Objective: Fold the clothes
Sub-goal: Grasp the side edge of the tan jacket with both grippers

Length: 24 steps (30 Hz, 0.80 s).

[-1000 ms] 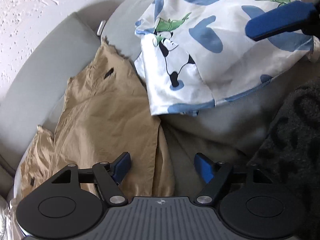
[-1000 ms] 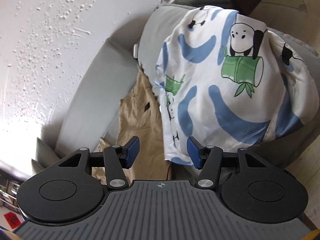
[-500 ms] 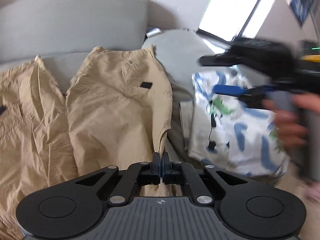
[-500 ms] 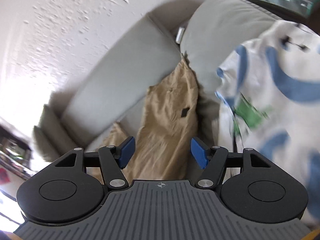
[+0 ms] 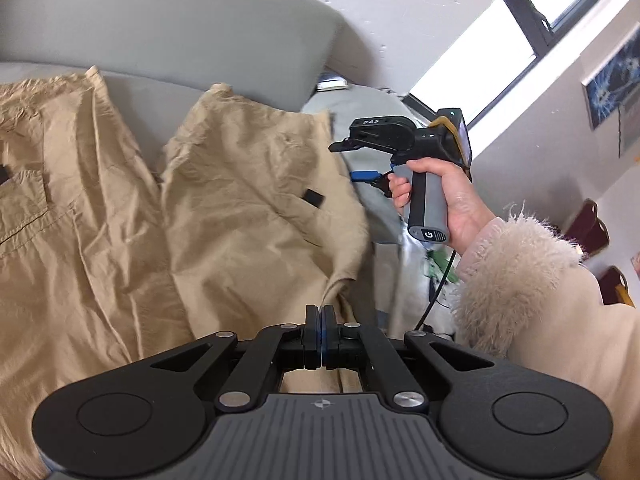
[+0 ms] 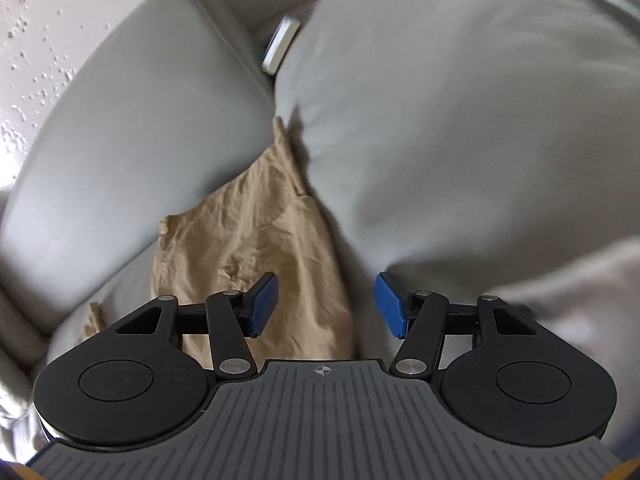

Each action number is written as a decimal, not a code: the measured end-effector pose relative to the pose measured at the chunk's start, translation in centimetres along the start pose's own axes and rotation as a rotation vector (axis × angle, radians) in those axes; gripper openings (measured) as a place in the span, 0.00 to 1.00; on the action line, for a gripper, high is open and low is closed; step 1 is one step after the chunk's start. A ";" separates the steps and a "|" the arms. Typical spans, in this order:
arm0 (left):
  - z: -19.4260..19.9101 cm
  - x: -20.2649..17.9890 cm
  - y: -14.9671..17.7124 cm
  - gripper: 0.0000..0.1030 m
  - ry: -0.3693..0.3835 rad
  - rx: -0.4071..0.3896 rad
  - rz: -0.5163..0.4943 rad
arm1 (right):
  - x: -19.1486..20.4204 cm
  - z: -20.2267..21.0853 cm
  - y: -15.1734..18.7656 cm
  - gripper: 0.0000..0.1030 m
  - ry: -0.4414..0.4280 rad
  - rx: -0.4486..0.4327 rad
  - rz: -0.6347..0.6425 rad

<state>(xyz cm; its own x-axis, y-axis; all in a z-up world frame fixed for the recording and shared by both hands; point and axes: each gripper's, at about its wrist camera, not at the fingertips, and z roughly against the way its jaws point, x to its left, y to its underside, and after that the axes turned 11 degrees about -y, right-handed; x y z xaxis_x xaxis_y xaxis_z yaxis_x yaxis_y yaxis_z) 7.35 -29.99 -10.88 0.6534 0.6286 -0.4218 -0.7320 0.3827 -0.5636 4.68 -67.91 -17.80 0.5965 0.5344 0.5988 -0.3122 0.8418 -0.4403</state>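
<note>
Two grippers are at work on the tan trousers, which lie spread across the grey sofa seat, their legs reaching up toward the backrest. Your left gripper has its jaws pressed fully together, and a corner of the trousers' near edge rises into them; the pads are pinched on that fold of cloth, with more tan fabric showing beneath the linkage. Your right gripper has its jaws standing apart, having just narrowed a little, and nothing is between them. Its blue pads hover over the far end of one trouser leg, where the cloth runs up into the crease between the backrest and the armrest cushion; whether they touch the fabric you cannot tell. From the left camera you see your right hand wrapped around the handle of that gripper, fuzzy cream sleeve behind it, just past the trousers' right edge. A white printed garment lies low beside the sofa, under that wrist.
</note>
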 end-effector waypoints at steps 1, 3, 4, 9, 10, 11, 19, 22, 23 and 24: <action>-0.1 0.4 -0.2 0.00 0.006 0.000 0.012 | -0.2 -0.6 -0.2 0.56 -0.015 0.002 -0.013; -0.2 1.1 -0.5 0.00 0.013 0.000 0.020 | -0.3 -1.6 -0.5 0.44 -0.010 -0.003 0.000; -0.2 1.4 -0.5 0.00 0.010 0.004 0.023 | -0.2 -2.2 -0.6 0.33 -0.002 -0.004 0.017; -1.3 -0.8 0.1 0.44 -0.053 0.040 -0.077 | 0.5 -3.5 0.4 0.08 0.044 0.005 0.100; -1.5 -1.9 0.3 0.51 -0.077 0.038 -0.121 | 0.4 -3.5 0.6 0.08 0.040 0.001 0.103; -1.6 -3.0 0.6 0.53 -0.080 0.034 -0.164 | 0.3 -3.4 0.7 0.08 0.032 0.000 0.098; -5.3 -12.7 4.6 0.60 -0.029 0.101 -0.450 | -0.8 -2.6 0.8 0.05 -0.029 0.035 0.082; -7.5 -14.1 5.5 0.59 -0.062 0.152 -0.467 | -1.3 -2.4 0.8 0.05 -0.063 0.056 0.093; -8.2 -14.3 5.8 0.58 -0.094 0.163 -0.465 | -1.5 -2.3 0.8 0.05 -0.075 0.063 0.098; -8.6 -14.3 5.9 0.56 -0.134 0.162 -0.458 | -1.7 -2.2 0.8 0.05 -0.088 0.068 0.099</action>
<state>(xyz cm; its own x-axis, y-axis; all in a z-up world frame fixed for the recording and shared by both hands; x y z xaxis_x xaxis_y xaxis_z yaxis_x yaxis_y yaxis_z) -4.66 -42.56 -14.22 0.8919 0.4488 -0.0558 -0.4033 0.7335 -0.5472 5.04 -68.33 -20.62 0.4944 0.6173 0.6120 -0.4175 0.7862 -0.4556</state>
